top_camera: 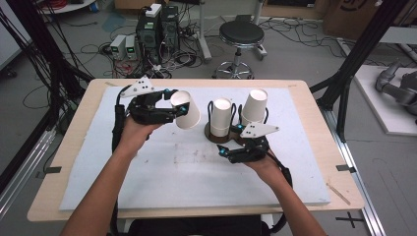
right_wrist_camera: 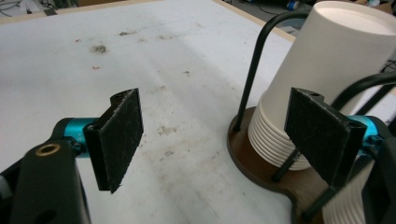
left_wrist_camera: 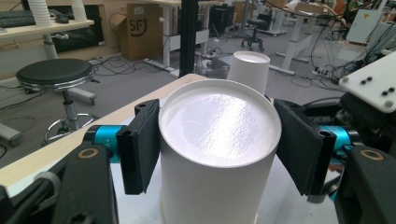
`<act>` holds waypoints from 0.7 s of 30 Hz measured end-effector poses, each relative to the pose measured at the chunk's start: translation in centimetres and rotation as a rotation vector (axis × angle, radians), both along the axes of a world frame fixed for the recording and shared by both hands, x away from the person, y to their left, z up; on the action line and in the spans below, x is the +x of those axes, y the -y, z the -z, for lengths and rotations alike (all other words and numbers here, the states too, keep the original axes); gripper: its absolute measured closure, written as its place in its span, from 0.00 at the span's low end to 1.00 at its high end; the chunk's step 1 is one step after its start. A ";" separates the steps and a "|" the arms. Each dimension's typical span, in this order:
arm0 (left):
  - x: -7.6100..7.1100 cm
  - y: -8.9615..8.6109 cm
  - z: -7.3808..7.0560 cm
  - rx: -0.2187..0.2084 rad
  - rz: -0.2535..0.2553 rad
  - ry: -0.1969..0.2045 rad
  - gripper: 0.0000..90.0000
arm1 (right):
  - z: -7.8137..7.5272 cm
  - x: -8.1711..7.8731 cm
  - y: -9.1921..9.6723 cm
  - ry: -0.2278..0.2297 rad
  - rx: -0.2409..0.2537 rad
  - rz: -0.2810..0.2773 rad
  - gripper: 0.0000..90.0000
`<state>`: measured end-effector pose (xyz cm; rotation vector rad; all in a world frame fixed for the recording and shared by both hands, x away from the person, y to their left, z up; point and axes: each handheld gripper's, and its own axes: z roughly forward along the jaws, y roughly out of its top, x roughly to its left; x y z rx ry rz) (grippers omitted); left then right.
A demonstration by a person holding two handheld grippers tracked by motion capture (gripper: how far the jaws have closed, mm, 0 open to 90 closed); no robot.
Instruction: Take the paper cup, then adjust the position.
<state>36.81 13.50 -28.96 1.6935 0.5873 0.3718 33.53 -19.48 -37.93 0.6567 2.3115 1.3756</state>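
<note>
My left fingers [top_camera: 173, 104] clamp a paper cup [top_camera: 187, 109]; right fingers [top_camera: 231, 147], spread empty, at six o'clock of the cup rack [top_camera: 219, 133]; squeezing harder could crumple it.

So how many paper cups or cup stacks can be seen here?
3. A single cup is gripped in the left claw; two upside-down stacks sit in the wire holder, the left stack and the right stack. How many cups are nested in each stack can't be counted.

cup [top_camera: 187, 109] left of holder [top_camera: 214, 133] | 2 stacks [top_camera: 221, 117] in holder (upside down)
</note>
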 end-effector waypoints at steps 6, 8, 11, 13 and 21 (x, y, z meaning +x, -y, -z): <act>-0.4 0.3 0.5 -0.015 0.014 -0.012 0.39 | -0.6 -0.6 1.6 -0.001 0.010 -0.001 0.22; -0.6 0.5 0.8 -0.013 0.020 -0.018 0.39 | -0.6 -0.7 2.2 -0.004 0.027 -0.014 0.22; -0.8 0.6 1.1 -0.013 0.028 -0.023 0.39 | -0.7 -0.8 2.2 0.000 0.033 -0.015 0.22; -1.1 0.6 1.3 -0.018 0.036 -0.026 0.39 | -0.8 -0.9 2.0 0.009 0.043 -0.032 0.22; -2.1 1.2 2.8 -0.023 0.115 -0.038 0.39 | -1.1 -1.0 1.9 0.042 0.115 -0.088 0.22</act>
